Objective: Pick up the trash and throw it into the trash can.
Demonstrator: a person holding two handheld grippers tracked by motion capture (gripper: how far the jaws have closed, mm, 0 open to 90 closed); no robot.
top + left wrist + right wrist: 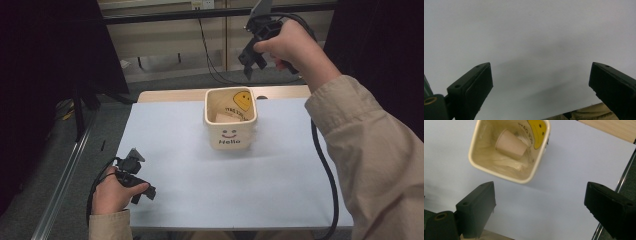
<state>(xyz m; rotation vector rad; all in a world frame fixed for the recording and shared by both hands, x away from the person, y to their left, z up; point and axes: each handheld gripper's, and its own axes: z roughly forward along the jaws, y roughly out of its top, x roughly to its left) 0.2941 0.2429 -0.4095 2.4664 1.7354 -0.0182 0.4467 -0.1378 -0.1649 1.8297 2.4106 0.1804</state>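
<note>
The square bin stands upright on the pale mat, just past its middle, with a paper cup lying tipped inside. The right gripper hangs in the air at about one o'clock from the bin, jaws spread and empty. The left gripper rests low at seven o'clock near the mat's edge, its jaws also wide apart with nothing between them.

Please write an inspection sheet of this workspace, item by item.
Surface: pale blue table top, bare around the container.
Job's things: square cream container with smiley and "Hello"; paper cup lying on its side inside.
Clutter: nothing seen.
Grippers: right gripper raised beyond the container, open, empty; left gripper low at the near left, open, empty.
Cables: black cable across the table's right side.
Surroundings: grey floor, metal rail at left.
</note>
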